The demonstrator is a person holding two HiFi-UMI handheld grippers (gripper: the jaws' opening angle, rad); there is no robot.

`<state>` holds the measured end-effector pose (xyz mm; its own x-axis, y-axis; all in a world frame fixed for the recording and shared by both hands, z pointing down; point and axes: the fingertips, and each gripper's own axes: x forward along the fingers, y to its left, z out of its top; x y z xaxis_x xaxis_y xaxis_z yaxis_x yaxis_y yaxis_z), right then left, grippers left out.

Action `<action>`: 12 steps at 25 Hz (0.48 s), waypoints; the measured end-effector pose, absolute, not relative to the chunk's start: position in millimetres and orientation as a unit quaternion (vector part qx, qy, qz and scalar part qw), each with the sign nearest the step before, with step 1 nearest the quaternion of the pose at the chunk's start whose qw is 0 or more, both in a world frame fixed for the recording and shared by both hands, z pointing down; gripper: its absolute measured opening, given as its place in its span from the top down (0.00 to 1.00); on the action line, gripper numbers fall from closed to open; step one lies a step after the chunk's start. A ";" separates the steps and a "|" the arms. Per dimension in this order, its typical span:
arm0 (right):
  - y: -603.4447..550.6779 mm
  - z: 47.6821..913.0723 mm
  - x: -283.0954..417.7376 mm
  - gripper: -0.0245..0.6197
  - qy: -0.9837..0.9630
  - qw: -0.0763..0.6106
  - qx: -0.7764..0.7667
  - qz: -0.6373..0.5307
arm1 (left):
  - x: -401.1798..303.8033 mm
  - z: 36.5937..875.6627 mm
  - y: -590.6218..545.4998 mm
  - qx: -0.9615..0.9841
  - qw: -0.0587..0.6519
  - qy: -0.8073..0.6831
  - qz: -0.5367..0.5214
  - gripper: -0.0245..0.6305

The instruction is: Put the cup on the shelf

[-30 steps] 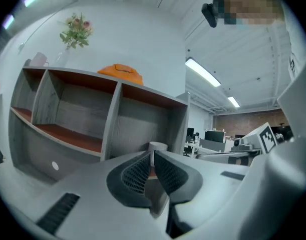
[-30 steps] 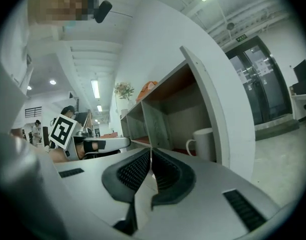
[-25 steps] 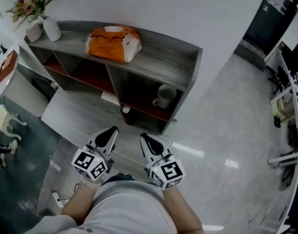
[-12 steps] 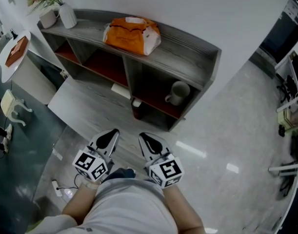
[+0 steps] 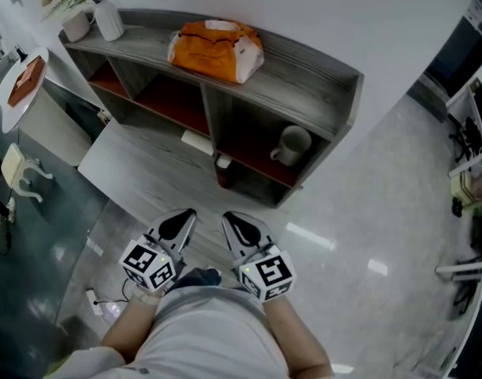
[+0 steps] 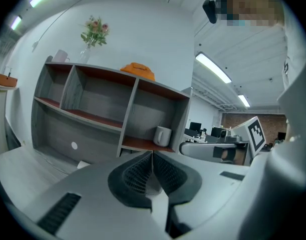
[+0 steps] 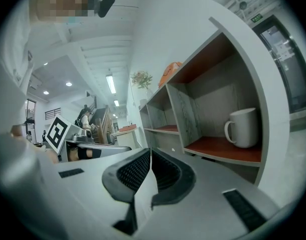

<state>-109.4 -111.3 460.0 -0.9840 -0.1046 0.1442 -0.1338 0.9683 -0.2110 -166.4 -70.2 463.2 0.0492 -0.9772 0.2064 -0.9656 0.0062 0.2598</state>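
Observation:
A white cup (image 5: 290,146) (image 6: 162,136) (image 7: 243,127) stands upright on the red board of the right-hand compartment of the grey shelf (image 5: 304,85), handle to the left. My left gripper (image 5: 186,216) (image 6: 152,154) and right gripper (image 5: 229,219) (image 7: 149,152) are held close to my body, side by side, well short of the shelf. Both are shut with nothing between their pads. Neither touches the cup.
An orange and white bag (image 5: 215,49) lies on the shelf's top, with a white vase of flowers (image 5: 106,18) at its left end. A small dark-red thing (image 5: 222,172) stands on the floor at the shelf's foot. A round side table (image 5: 16,93) is at left.
The view has shifted: the shelf now sits a little further right and lower in the head view. Both grippers have stayed close together in front of my body.

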 end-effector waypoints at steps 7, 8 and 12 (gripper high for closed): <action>-113.3 461.2 -106.8 0.93 -0.989 0.069 0.062 0.114 | -160.0 467.3 -73.3 0.711 0.175 -0.681 -0.015 0.93; -114.1 461.6 -106.1 0.93 -0.989 0.069 0.062 0.114 | -159.3 467.3 -74.1 0.712 0.174 -0.680 -0.015 0.93; -117.4 461.4 -104.5 0.93 -0.989 0.068 0.063 0.119 | -156.9 466.6 -77.1 0.713 0.175 -0.678 -0.016 0.93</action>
<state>-104.5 -117.4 461.4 -0.9829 -0.1085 0.1486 -0.1406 0.9638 -0.2267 -156.9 -77.1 466.6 0.0788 -0.9737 0.2136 -0.9623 -0.0183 0.2715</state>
